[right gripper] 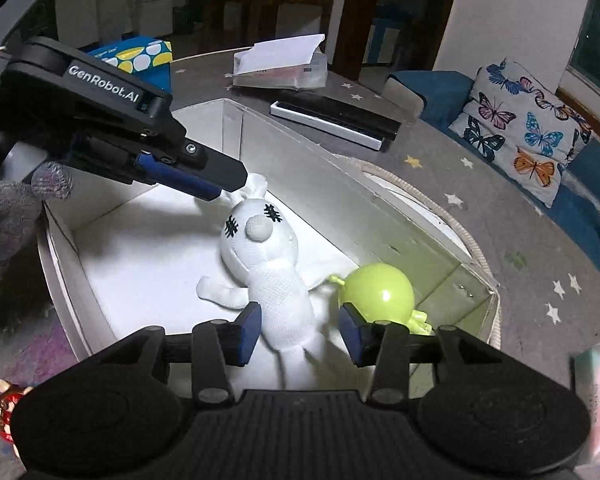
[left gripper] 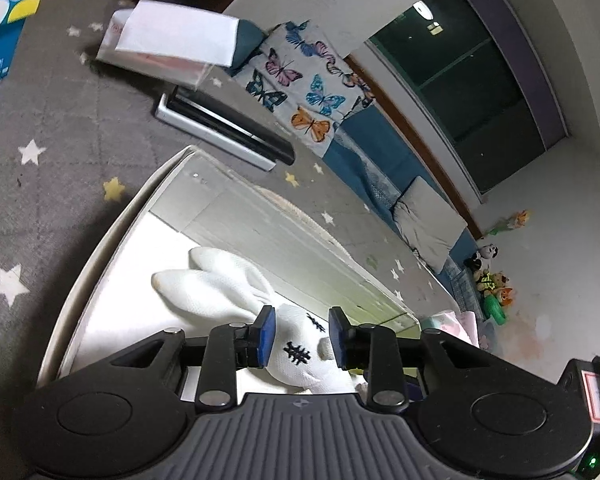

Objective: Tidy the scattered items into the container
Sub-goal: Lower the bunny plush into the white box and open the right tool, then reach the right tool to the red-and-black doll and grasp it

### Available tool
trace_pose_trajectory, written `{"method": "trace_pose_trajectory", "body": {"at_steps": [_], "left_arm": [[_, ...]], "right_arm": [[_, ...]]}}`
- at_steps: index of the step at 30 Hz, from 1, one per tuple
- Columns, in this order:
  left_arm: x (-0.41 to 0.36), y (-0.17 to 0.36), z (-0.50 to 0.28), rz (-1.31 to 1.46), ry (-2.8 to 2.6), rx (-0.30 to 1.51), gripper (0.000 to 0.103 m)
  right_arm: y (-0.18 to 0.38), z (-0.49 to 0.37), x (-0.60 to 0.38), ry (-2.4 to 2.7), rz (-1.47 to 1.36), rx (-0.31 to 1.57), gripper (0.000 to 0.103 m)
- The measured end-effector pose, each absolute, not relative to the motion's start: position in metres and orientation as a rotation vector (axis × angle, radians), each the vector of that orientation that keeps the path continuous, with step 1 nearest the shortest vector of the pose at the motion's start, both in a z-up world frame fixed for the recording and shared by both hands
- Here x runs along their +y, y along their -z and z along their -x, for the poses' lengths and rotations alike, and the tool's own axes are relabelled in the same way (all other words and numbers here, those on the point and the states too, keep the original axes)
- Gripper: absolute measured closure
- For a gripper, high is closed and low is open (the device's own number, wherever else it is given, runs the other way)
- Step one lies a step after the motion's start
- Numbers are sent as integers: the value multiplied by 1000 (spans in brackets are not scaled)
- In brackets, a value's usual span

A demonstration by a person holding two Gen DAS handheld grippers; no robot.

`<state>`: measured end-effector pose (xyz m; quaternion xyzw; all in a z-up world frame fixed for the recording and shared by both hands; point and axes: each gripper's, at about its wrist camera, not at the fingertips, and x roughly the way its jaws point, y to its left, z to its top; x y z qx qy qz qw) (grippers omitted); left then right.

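Lying face-up inside the container (right gripper: 352, 196), the white plush rabbit (right gripper: 268, 264) rests on the white floor of the box, ears toward the far wall, legs toward your right hand-held gripper (right gripper: 300, 332). Just beside it, touching its arm by the look of it, sits a lime-green ball-shaped toy (right gripper: 380, 290), also in the box, near the rt-hand wall.

Your left hand-held gripper (left gripper: 300, 338) is released: jaws apart, one blue pad either side of the rabbit's face, w/ visible gaps between pads and plush in the left wrist view. From the right wrist view its fingertip sits over the ears; contact there can't be confirmed. Your gloved left hand (right gripper: 4, 216) shows at the frame edge behind it.

Your right hand-held gripper is likewise released: jaws wide, straddling the rabbit's lower body from above, right pad close to the green toy. Not gripping anything.

Outside the container, on the grey star-patterned mat (right gripper: 520, 240): a flat black-and-white box (right gripper: 336, 120), a clear bag w/ white paper (right gripper: 280, 66), a blue-yellow spotted carton (right gripper: 140, 58). A butterfly-print cushion (right gripper: 524, 128) leans on blue seating beyond. Small red-and-gold item (right gripper: 6, 408) lies near the container's near-left corner; a pink-white packet (right gripper: 596, 392) at the rt edge. Several small toys (left gripper: 492, 280) are grouped on the floor by the wall in the left wrist view.
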<state>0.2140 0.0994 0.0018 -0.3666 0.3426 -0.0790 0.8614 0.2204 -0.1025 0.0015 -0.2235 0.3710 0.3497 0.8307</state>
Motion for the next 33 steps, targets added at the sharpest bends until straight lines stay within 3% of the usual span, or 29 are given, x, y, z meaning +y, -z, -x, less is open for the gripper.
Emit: {"method": "trace_pose_trajectory", "body": {"at_steps": [16, 33], "left_arm": [[78, -28, -173, 674, 212, 658, 71], [70, -27, -91, 620, 279, 665, 71]], "right_arm": [[-27, -192, -117, -690, 441, 700, 59], [-49, -65, -145, -754, 343, 538, 48]]}}
